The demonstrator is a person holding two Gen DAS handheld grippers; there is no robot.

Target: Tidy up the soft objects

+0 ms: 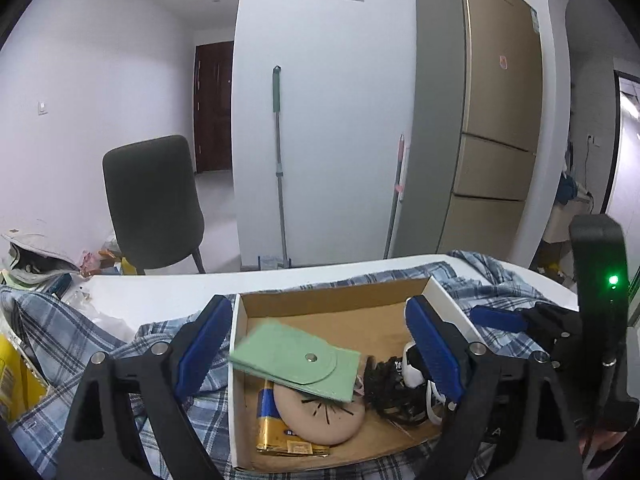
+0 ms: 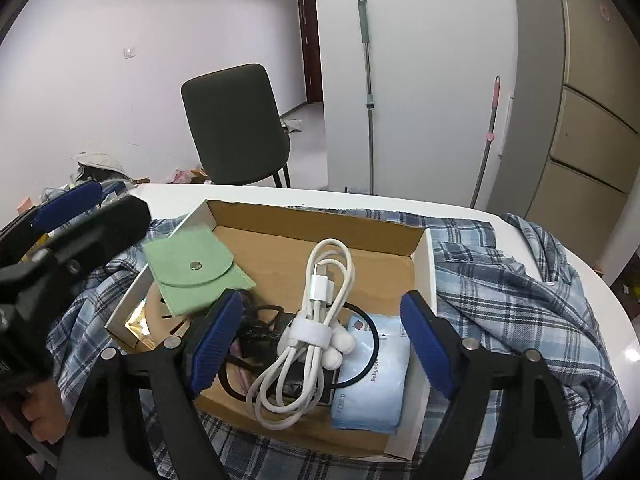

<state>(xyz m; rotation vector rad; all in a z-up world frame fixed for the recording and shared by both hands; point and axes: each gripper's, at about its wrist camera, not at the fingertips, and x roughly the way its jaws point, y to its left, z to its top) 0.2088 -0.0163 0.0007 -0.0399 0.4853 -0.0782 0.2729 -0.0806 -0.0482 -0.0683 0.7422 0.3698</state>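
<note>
At the left end of the cardboard box [image 2: 320, 236] on the desk [image 2: 472, 216], the green felt pouch [image 2: 192, 276] leans on the rim; it looks light and limp, best pinched at a free corner, and the left hand-held gripper [image 1: 320, 352] stands released around it, pads not touching. Rightward, the coiled white cable [image 2: 316, 328] should be taken at its strap. The squashy blue tissue pack [image 2: 372, 372] needs gentle pressure mid-body, and the right hand-held gripper [image 2: 320, 340] hangs open, empty, above both.

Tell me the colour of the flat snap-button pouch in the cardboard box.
Pale green flat snap-button pouch; it shows best in the right wrist view.
</note>
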